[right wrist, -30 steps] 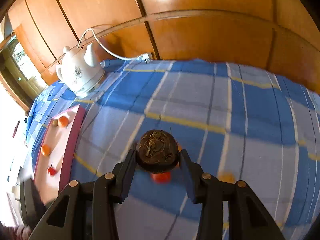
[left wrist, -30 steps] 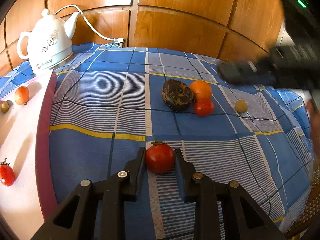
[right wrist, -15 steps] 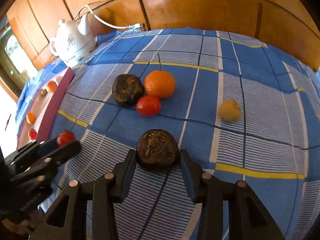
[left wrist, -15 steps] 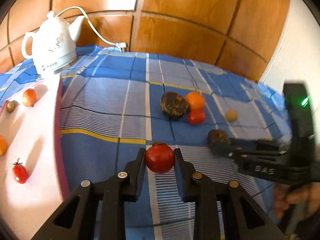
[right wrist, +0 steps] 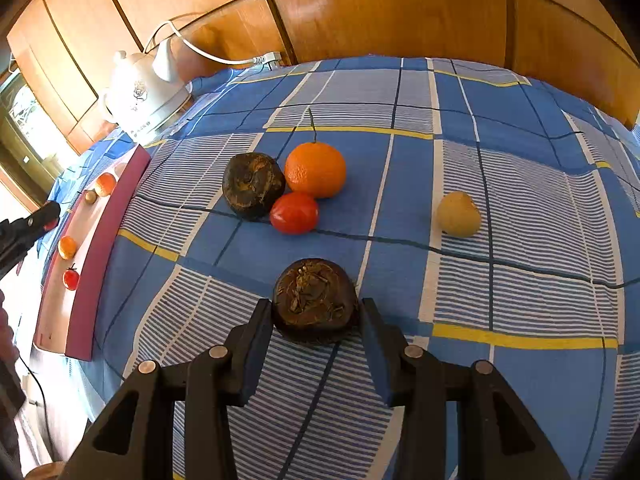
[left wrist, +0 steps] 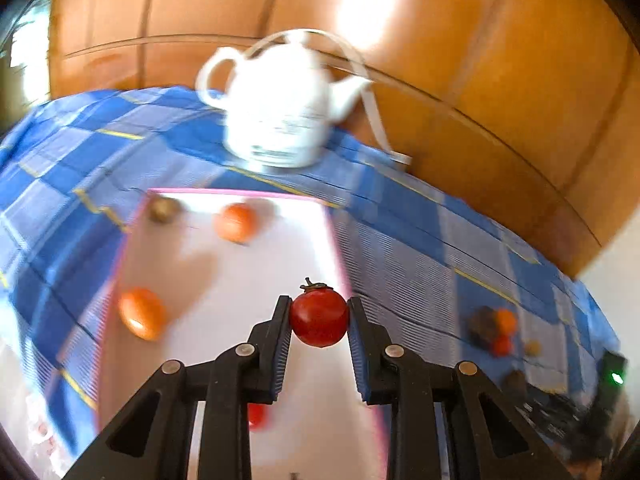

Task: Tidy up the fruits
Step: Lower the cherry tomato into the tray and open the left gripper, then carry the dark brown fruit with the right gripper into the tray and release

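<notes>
left wrist view is showing your left gripper (left wrist: 319, 316) clamping the red tomato (left wrist: 319, 317) between its pads, stem up, and you are carrying it above the pink-edged tray (left wrist: 240, 276) lying straight ahead and below. right wrist view is showing your right gripper (right wrist: 316, 312) pinching the dark round fruit (right wrist: 315, 300), with the tray (right wrist: 86, 264) sitting well off to its left, so the left one is nearer. writing on the white kettle (left wrist: 280, 116) is blurring past reading.

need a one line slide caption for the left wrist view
Left gripper holds a red tomato above the pink-rimmed white tray, white kettle behind.
</notes>
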The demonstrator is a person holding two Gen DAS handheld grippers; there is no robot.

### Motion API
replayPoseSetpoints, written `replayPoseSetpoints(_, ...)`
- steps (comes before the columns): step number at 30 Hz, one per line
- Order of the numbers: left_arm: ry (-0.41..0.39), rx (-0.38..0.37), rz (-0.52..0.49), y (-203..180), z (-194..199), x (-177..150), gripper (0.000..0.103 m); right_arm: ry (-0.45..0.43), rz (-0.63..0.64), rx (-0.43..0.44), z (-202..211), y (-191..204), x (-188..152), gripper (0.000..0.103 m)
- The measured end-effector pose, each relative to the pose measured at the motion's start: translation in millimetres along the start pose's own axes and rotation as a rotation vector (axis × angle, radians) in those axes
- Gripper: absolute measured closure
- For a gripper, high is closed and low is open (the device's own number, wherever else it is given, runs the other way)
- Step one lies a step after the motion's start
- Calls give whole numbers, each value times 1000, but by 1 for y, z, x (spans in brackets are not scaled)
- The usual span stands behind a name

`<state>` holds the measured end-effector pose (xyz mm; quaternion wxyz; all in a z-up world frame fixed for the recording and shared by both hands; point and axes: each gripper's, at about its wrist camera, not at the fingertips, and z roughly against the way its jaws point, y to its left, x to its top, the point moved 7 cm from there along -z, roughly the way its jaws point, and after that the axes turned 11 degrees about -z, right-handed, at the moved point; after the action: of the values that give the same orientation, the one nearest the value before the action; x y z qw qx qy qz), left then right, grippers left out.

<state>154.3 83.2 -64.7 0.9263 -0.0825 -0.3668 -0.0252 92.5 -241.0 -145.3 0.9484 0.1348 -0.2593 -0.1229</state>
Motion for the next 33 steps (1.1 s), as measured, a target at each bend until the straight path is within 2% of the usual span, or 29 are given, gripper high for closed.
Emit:
replayPoseSetpoints(7, 61, 104, 39, 52, -27, -4, 76, -4, 12, -6, 0, 1, 0, 59)
replayPoseSetpoints(12, 63, 133, 14, 59, -38, 1, 75, -3, 15, -11, 0, 1, 0, 59)
replayPoseSetpoints(15, 71, 171, -4, 64, -43, 4, 67, -4, 16, -13, -1, 2, -1, 59)
replayPoseSetpoints(21, 40, 235, 43, 71, -26, -2, 62, -3, 22, -19, -2, 2, -1, 58)
replayPoseSetpoints(25, 19, 230, 71, 63, -8, -15, 54, -8, 29, -32, -2, 4, -2, 58)
replayPoseSetpoints(29, 2, 222, 43, 46, 7, -27, 54, -14, 35, -40, -1, 4, -2, 58)
replayPoseSetpoints(33, -4, 201, 30, 31, 19, -37, 49, -16, 44, -45, -1, 5, -3, 58)
